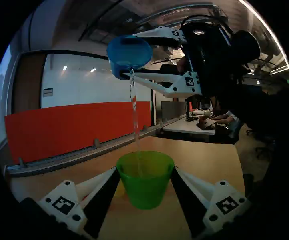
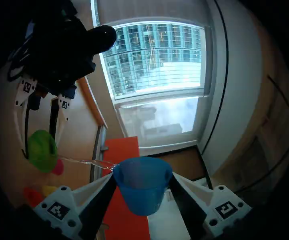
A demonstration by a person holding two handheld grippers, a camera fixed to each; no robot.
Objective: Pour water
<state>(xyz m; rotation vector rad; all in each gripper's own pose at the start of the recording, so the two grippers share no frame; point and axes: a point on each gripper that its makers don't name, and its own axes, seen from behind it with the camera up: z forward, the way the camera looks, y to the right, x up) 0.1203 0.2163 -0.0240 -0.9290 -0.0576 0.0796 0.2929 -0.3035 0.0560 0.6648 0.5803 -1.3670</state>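
Blue cup (image 1: 128, 54) pours into green cup (image 1: 145, 182); right gripper view: window (image 2: 160, 80).

There are a blue cup (image 1: 128, 54), a green cup (image 1: 145, 184) and an orange panel (image 1: 64, 128).

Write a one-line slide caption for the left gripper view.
The right hand-held gripper tips a blue cup, streaming water into the green cup held by the left hand-held gripper.

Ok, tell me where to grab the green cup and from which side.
Take the green cup across its side wall below the rim, coming in level from the side, as the left gripper has it. It is upright and narrows downward, so the jaws seat under the wider top, leaving its mouth free for the water falling from the blue cup.
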